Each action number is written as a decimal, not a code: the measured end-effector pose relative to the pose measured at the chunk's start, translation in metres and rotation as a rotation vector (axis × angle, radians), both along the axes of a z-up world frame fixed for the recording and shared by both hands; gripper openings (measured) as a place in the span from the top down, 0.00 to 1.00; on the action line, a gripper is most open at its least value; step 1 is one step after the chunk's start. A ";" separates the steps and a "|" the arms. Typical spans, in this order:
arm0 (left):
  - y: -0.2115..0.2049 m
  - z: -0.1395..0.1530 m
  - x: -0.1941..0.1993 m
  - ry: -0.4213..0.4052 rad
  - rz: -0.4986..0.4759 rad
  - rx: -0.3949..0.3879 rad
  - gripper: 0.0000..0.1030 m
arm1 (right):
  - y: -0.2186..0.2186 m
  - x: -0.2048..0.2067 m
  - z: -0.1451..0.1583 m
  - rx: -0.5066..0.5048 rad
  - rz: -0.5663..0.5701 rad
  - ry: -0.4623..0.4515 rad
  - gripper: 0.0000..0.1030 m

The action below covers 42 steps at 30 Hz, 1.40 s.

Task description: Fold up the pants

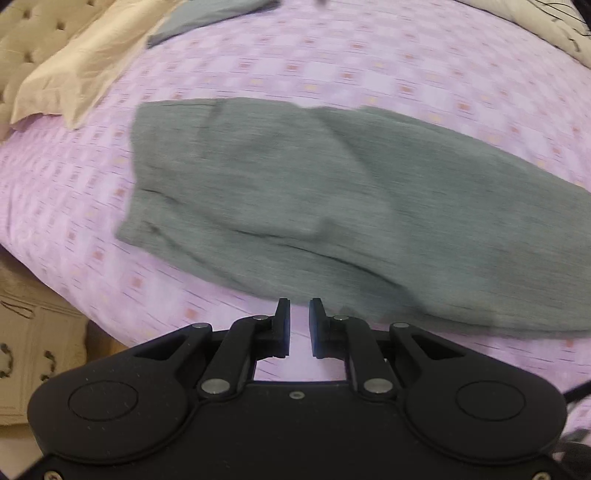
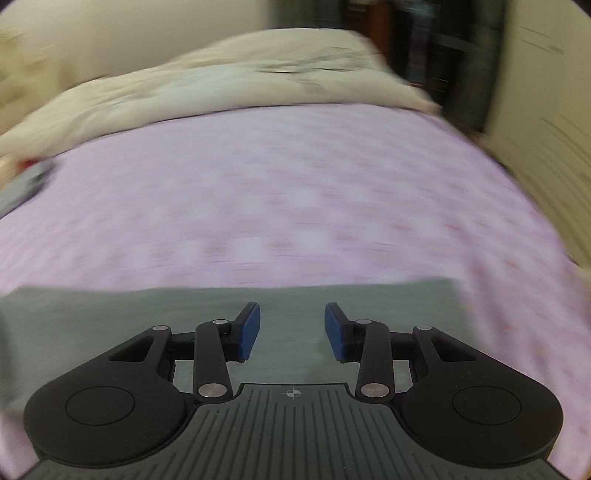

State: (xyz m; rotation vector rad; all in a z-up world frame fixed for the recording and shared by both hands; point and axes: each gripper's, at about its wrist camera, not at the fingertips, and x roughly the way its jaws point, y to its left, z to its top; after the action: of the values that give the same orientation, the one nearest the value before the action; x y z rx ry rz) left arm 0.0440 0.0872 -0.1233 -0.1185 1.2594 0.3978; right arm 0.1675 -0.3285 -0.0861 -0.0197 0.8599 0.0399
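1. Grey pants [image 1: 332, 206] are seen laid flat across a bed covered by a lilac checked sheet [image 1: 332, 62]; in the left wrist view they stretch from the middle left toward the right edge.
2. The left tongs [image 1: 299, 328] are held just above the near edge of the pants, with only a narrow gap left between the fingers; nothing is gripped.
3. The right tongs [image 2: 292, 330] are spread wide over the grey pants [image 2: 147, 314], and nothing is held between the blue pads [image 2: 251, 332].
4. In the right wrist view the far edge of the pants is seen as a straight line, with bare sheet [image 2: 295, 184] beyond it.
5. A beige pillow [image 1: 77, 70] is seen at the upper left of the bed, and another grey cloth [image 1: 207, 18] beside it.
6. A cream quilt [image 2: 221, 85] is bunched at the far side; the picture is blurred, so its dark markings cannot be made out.
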 end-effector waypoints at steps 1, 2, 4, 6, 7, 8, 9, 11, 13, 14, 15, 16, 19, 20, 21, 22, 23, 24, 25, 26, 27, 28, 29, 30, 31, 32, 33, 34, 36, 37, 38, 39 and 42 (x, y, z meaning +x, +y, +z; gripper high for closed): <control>0.012 -0.001 0.000 -0.003 0.002 0.011 0.81 | 0.022 -0.002 0.001 0.011 0.057 0.004 0.64; 0.026 -0.001 0.000 -0.007 0.001 0.020 0.81 | 0.046 -0.004 0.002 0.023 0.118 0.007 0.64; 0.054 -0.003 0.001 -0.016 -0.004 0.033 0.80 | 0.093 -0.010 0.000 0.041 0.231 0.018 0.64; 0.083 -0.001 0.004 -0.021 -0.024 0.049 0.80 | 0.141 -0.016 0.001 0.095 0.319 0.048 0.64; 0.098 0.000 0.005 -0.033 -0.041 0.059 0.80 | 0.165 -0.020 -0.001 0.137 0.350 0.069 0.64; 0.112 0.001 0.007 -0.044 -0.062 0.071 0.80 | 0.188 -0.023 -0.004 0.177 0.375 0.094 0.64; 0.124 0.001 0.010 -0.053 -0.080 0.083 0.80 | 0.209 -0.025 -0.007 0.209 0.394 0.119 0.63; 0.147 -0.002 0.016 -0.069 -0.123 0.105 0.80 | 0.252 -0.030 -0.015 0.266 0.415 0.171 0.63; 0.171 -0.006 0.025 -0.077 -0.176 0.104 0.80 | 0.284 -0.033 -0.026 0.341 0.412 0.233 0.63; 0.178 -0.010 0.029 -0.078 -0.196 0.101 0.80 | 0.298 -0.037 -0.032 0.384 0.399 0.264 0.63; 0.187 -0.012 0.034 -0.077 -0.217 0.094 0.80 | 0.308 -0.038 -0.038 0.417 0.377 0.291 0.62; 0.195 -0.015 0.039 -0.076 -0.239 0.085 0.80 | 0.318 -0.039 -0.045 0.442 0.347 0.314 0.62; 0.209 -0.023 0.052 -0.083 -0.299 0.053 0.80 | 0.335 -0.044 -0.062 0.490 0.231 0.357 0.60; 0.211 -0.024 0.054 -0.082 -0.314 0.041 0.80 | 0.340 -0.049 -0.068 0.505 0.186 0.368 0.57; 0.215 -0.027 0.059 -0.077 -0.330 0.024 0.80 | 0.341 -0.052 -0.076 0.512 0.142 0.378 0.54; 0.218 -0.030 0.062 -0.069 -0.342 0.008 0.80 | 0.342 -0.053 -0.082 0.509 0.096 0.385 0.54; 0.220 -0.032 0.067 -0.067 -0.349 -0.008 0.80 | 0.341 -0.054 -0.086 0.514 0.059 0.387 0.53; 0.222 -0.033 0.071 -0.073 -0.359 -0.022 0.80 | 0.341 -0.053 -0.089 0.528 0.027 0.387 0.51; 0.224 -0.033 0.075 -0.081 -0.366 -0.031 0.80 | 0.341 -0.054 -0.093 0.545 -0.004 0.385 0.50; 0.224 -0.033 0.078 -0.092 -0.376 -0.041 0.80 | 0.342 -0.053 -0.097 0.567 -0.036 0.382 0.48; 0.224 -0.033 0.081 -0.104 -0.387 -0.057 0.80 | 0.342 -0.051 -0.100 0.595 -0.063 0.381 0.47; 0.224 -0.033 0.083 -0.110 -0.395 -0.072 0.80 | 0.341 -0.050 -0.104 0.628 -0.094 0.384 0.47; 0.224 -0.033 0.086 -0.116 -0.404 -0.088 0.80 | 0.340 -0.048 -0.107 0.660 -0.131 0.382 0.47; 0.223 -0.035 0.090 -0.118 -0.413 -0.099 0.80 | 0.343 -0.047 -0.114 0.684 -0.159 0.377 0.46; 0.222 -0.037 0.093 -0.117 -0.425 -0.110 0.80 | 0.345 -0.045 -0.116 0.708 -0.185 0.373 0.45; 0.222 -0.041 0.098 -0.107 -0.428 -0.114 0.80 | 0.347 -0.044 -0.119 0.730 -0.206 0.368 0.45; 0.223 -0.044 0.102 -0.089 -0.427 -0.119 0.82 | 0.347 -0.044 -0.120 0.752 -0.222 0.361 0.49; 0.225 -0.046 0.106 -0.079 -0.420 -0.132 0.85 | 0.346 -0.045 -0.118 0.768 -0.238 0.341 0.56; 0.229 -0.046 0.112 -0.078 -0.395 -0.175 0.99 | 0.344 -0.049 -0.107 0.751 -0.270 0.277 0.89; 0.232 -0.042 0.112 -0.085 -0.378 -0.200 1.00 | 0.344 -0.048 -0.103 0.757 -0.272 0.264 0.89; 0.236 -0.035 0.112 -0.108 -0.359 -0.237 1.00 | 0.342 -0.048 -0.095 0.771 -0.266 0.251 0.89; 0.241 -0.028 0.112 -0.132 -0.343 -0.273 1.00 | 0.342 -0.048 -0.086 0.773 -0.257 0.232 0.89; 0.252 -0.001 0.109 -0.153 -0.296 -0.316 1.00 | 0.340 -0.050 -0.058 0.763 -0.213 0.195 0.89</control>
State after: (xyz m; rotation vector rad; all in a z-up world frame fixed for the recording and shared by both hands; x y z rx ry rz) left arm 0.1535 0.3391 -0.1238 -0.2236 1.1591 -0.0674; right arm 0.1171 0.0113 -0.1437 0.8006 0.9918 0.1700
